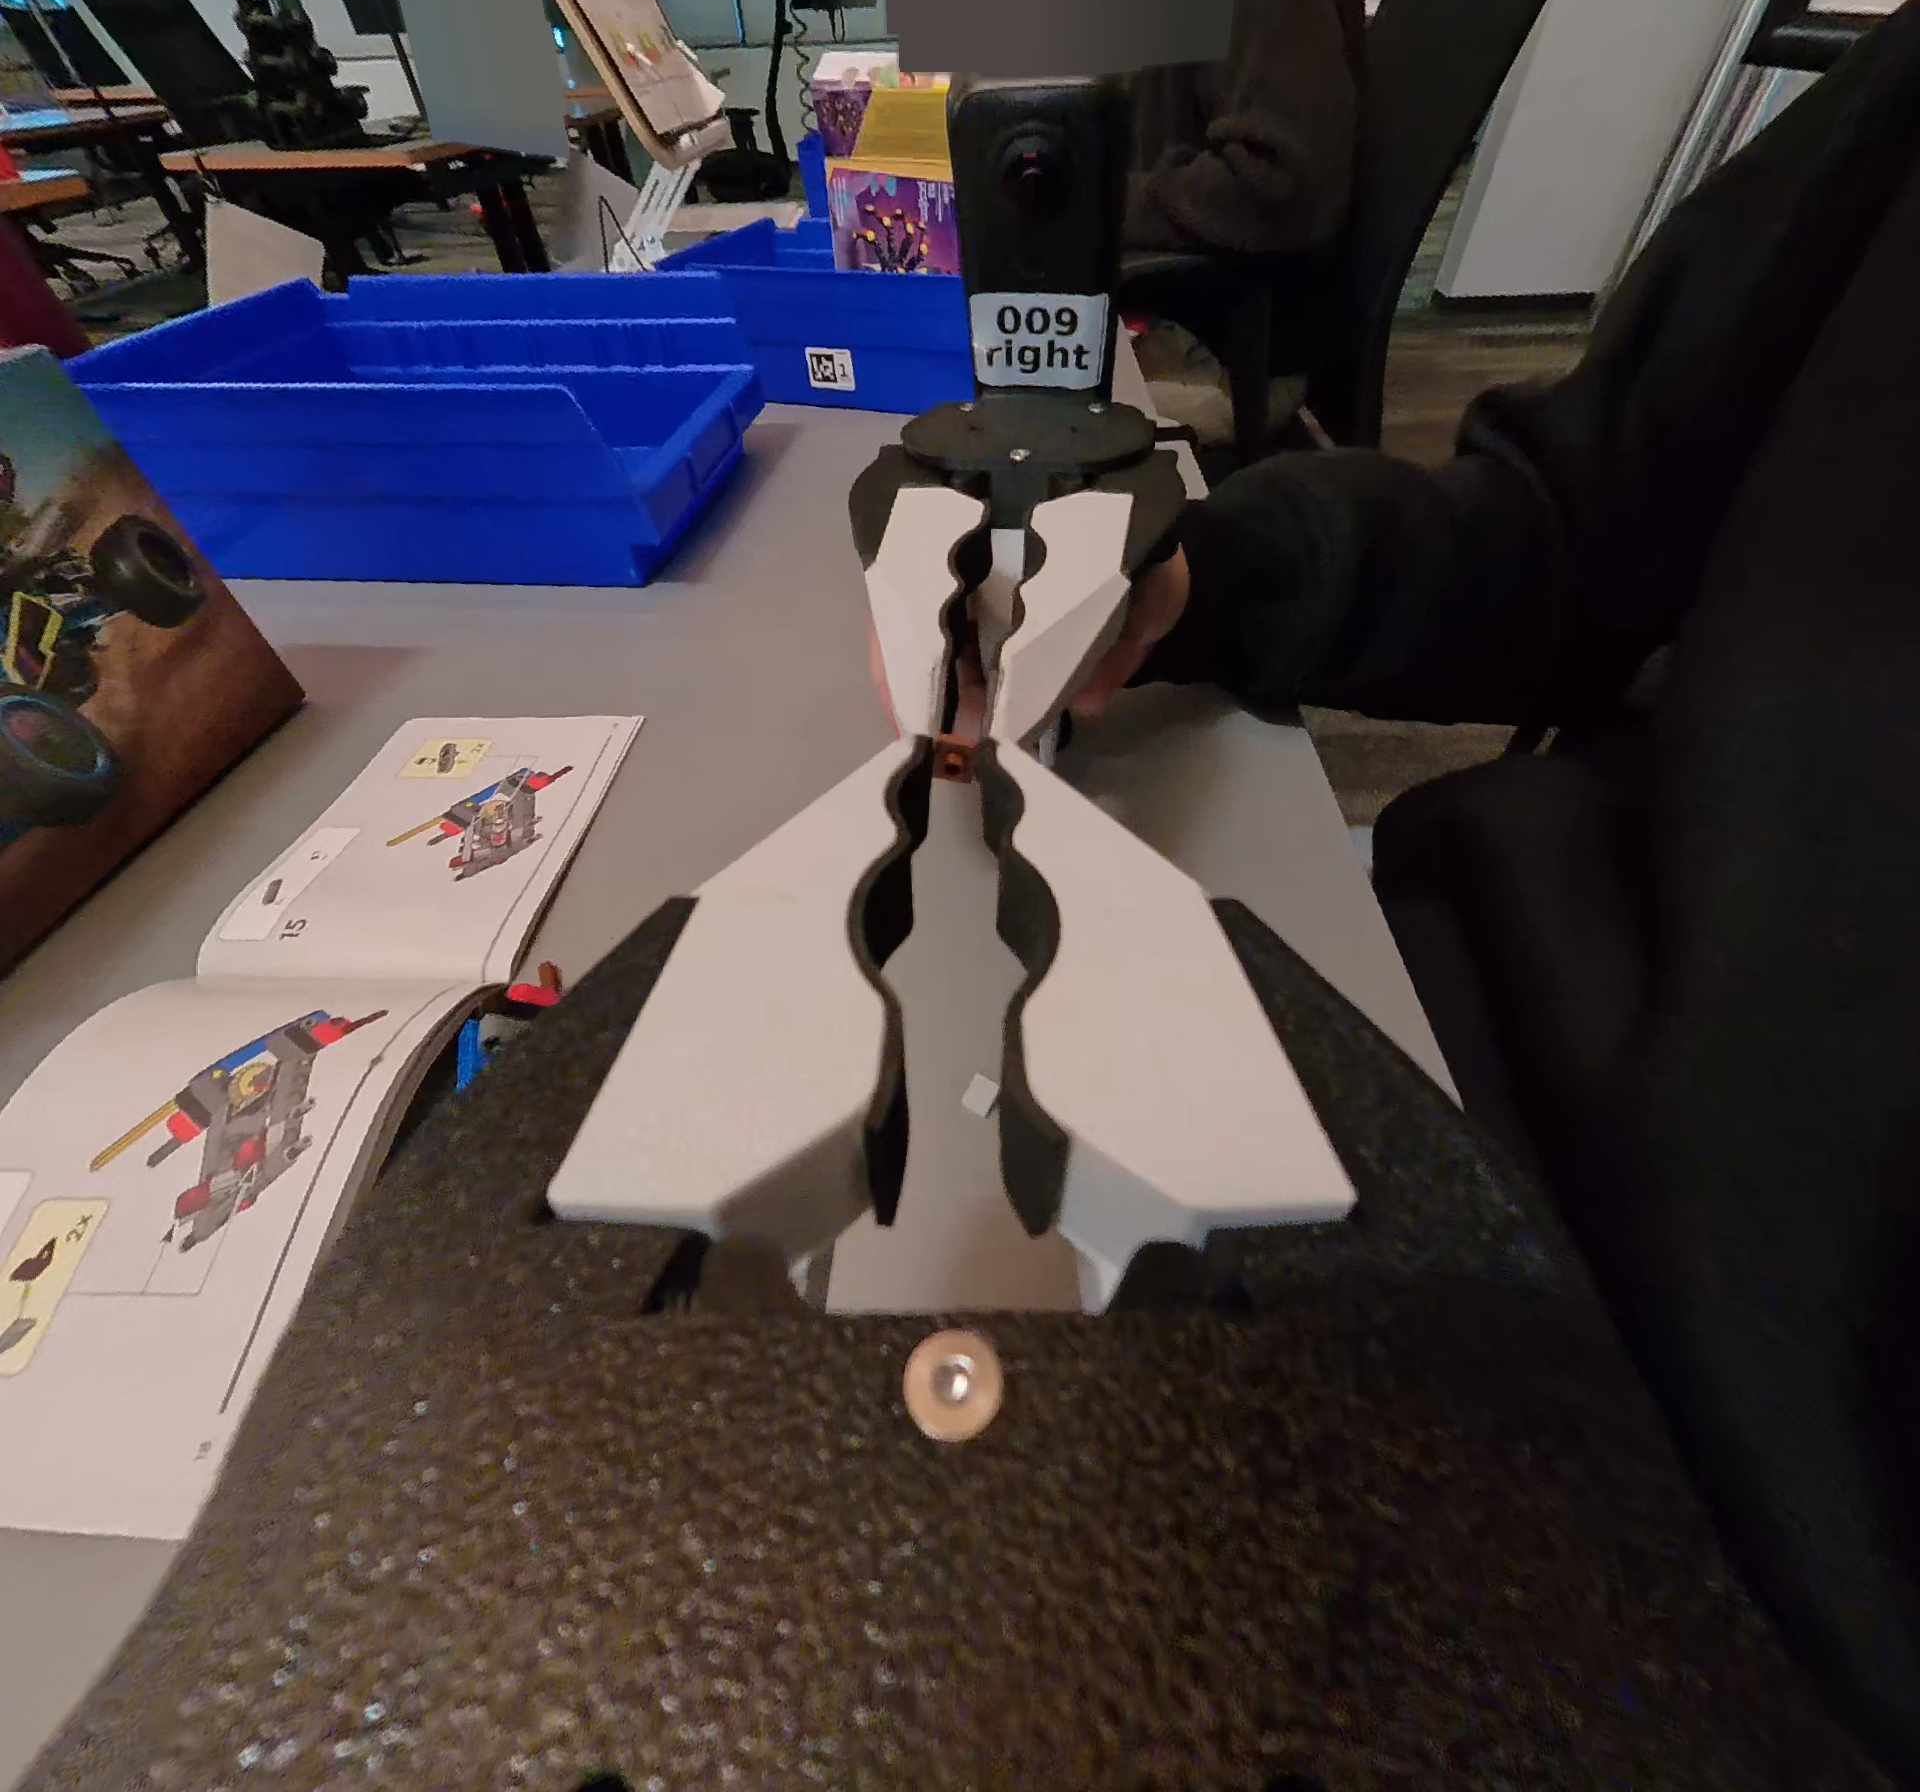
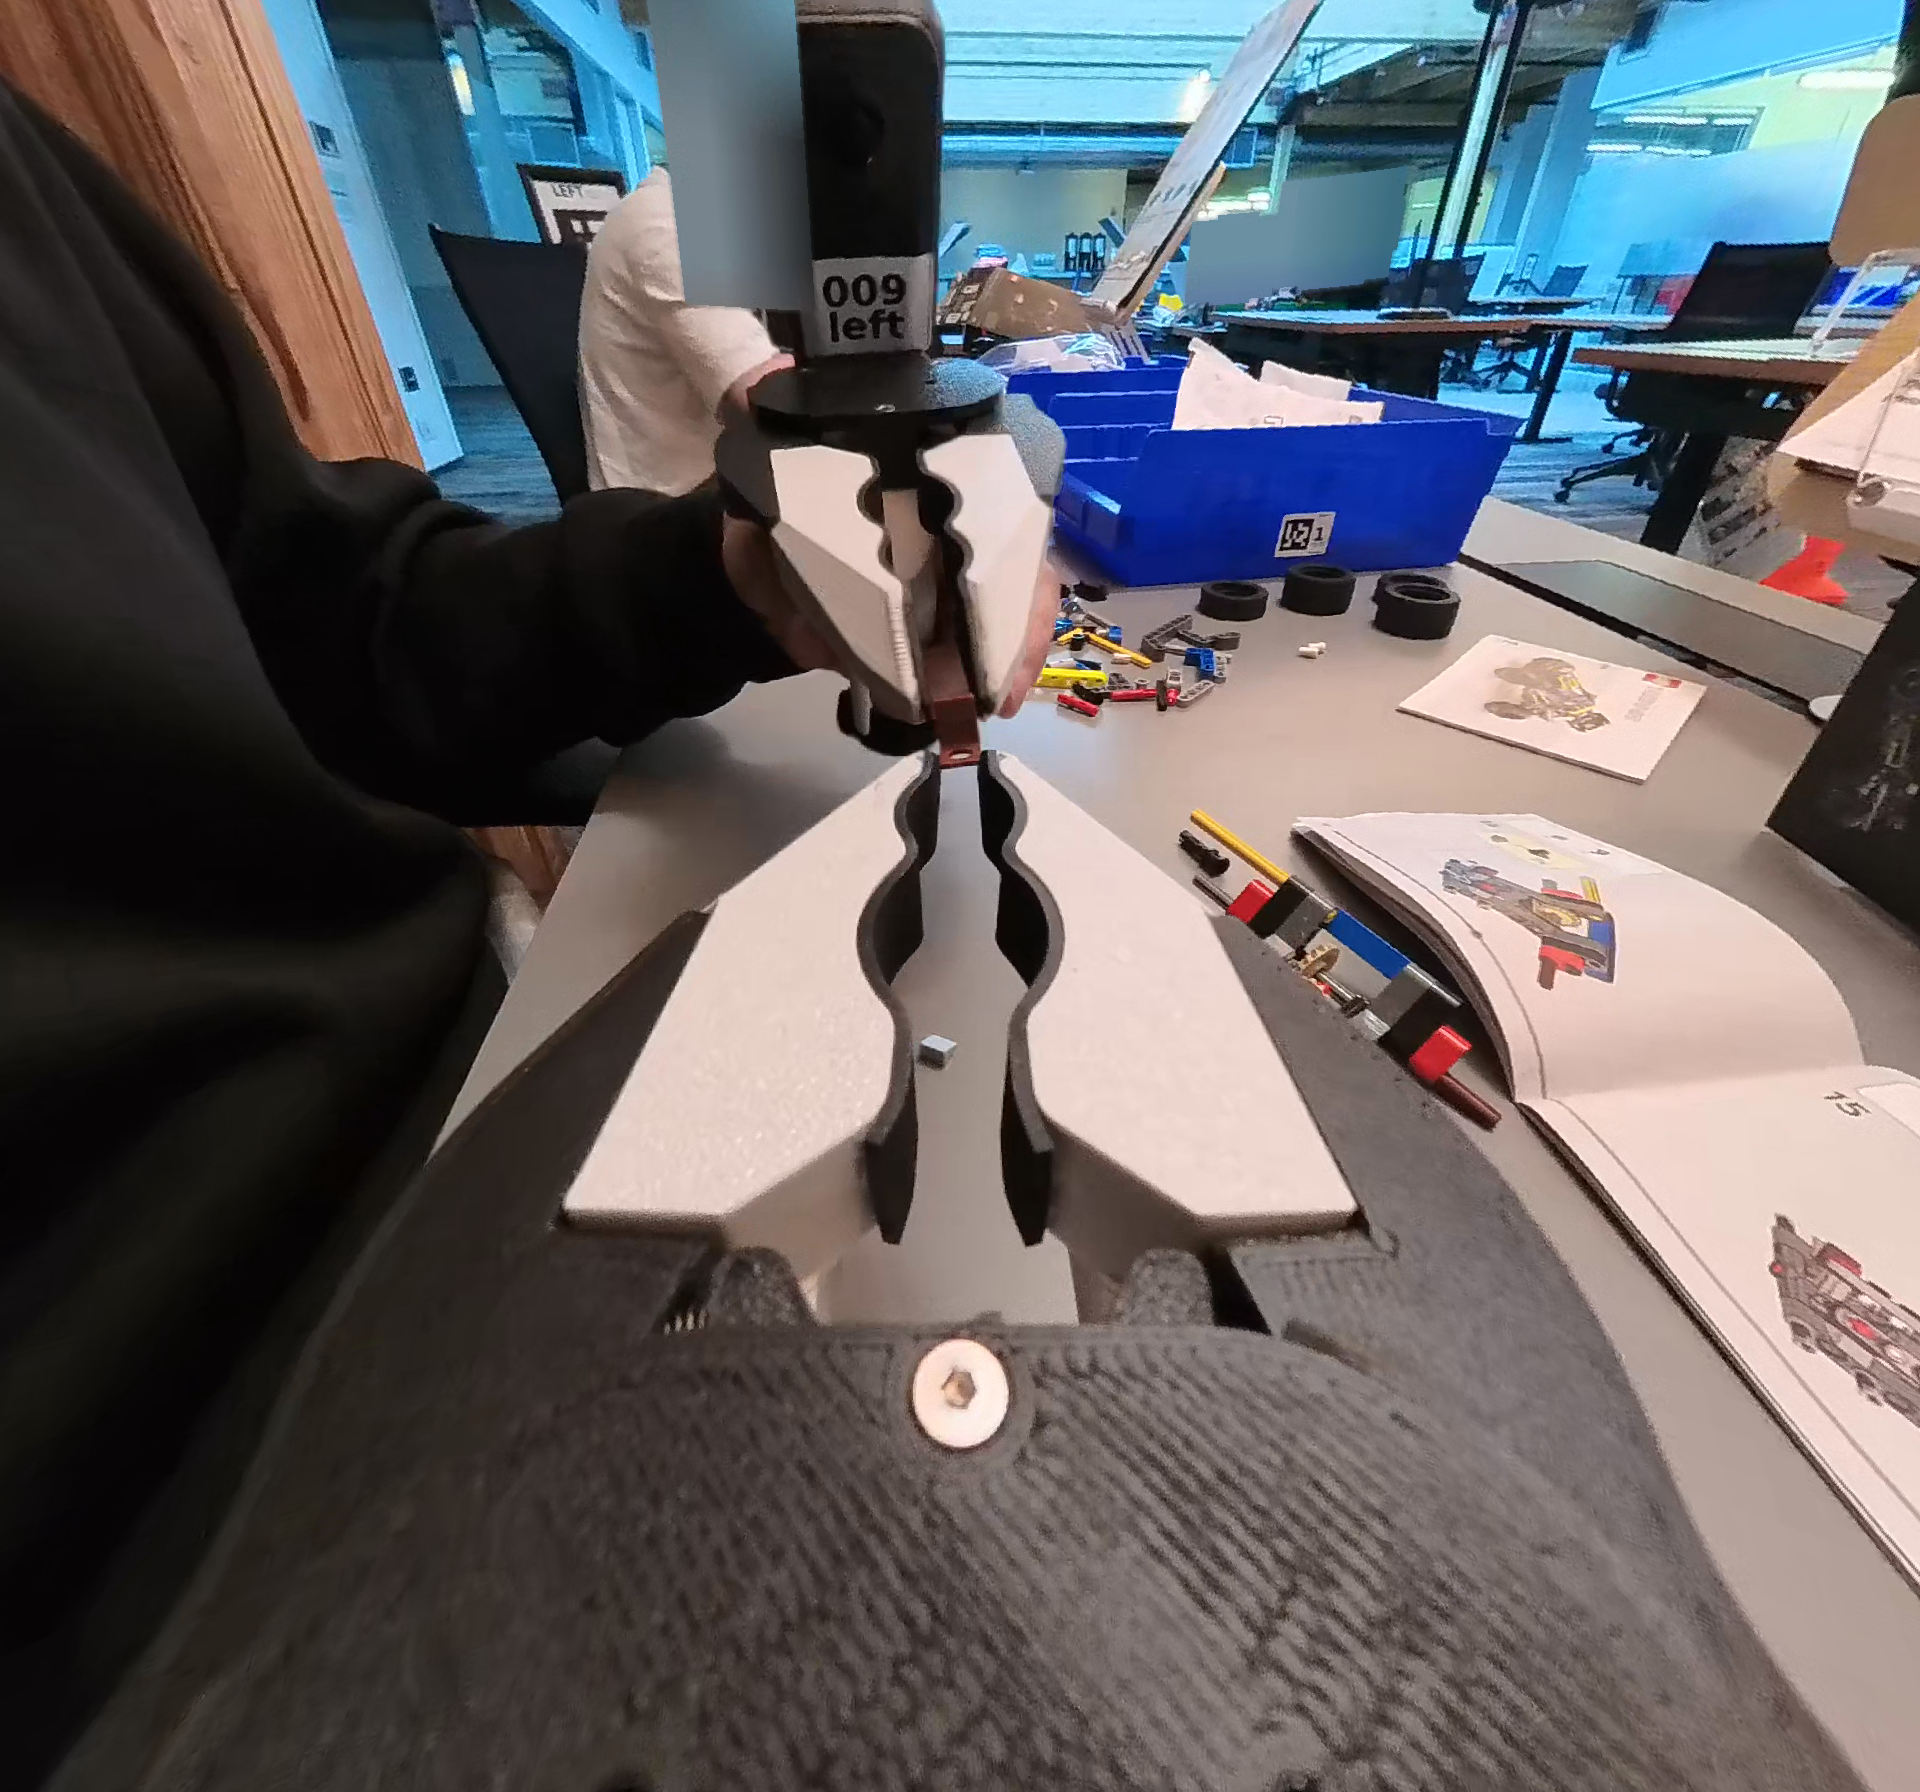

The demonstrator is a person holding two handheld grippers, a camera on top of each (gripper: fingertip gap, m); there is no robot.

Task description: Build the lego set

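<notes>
Left gripper (image 1: 954, 763) pinches brown lego piece (image 1: 953, 761) mid-air, near table edge | right gripper (image 2: 957, 757) clamps its other end | you push straight, tips aligned, no twist.

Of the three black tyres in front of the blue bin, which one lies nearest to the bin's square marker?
The middle tyre: it sits directly below the marker, between the left tyre and the larger-looking right one.
</notes>
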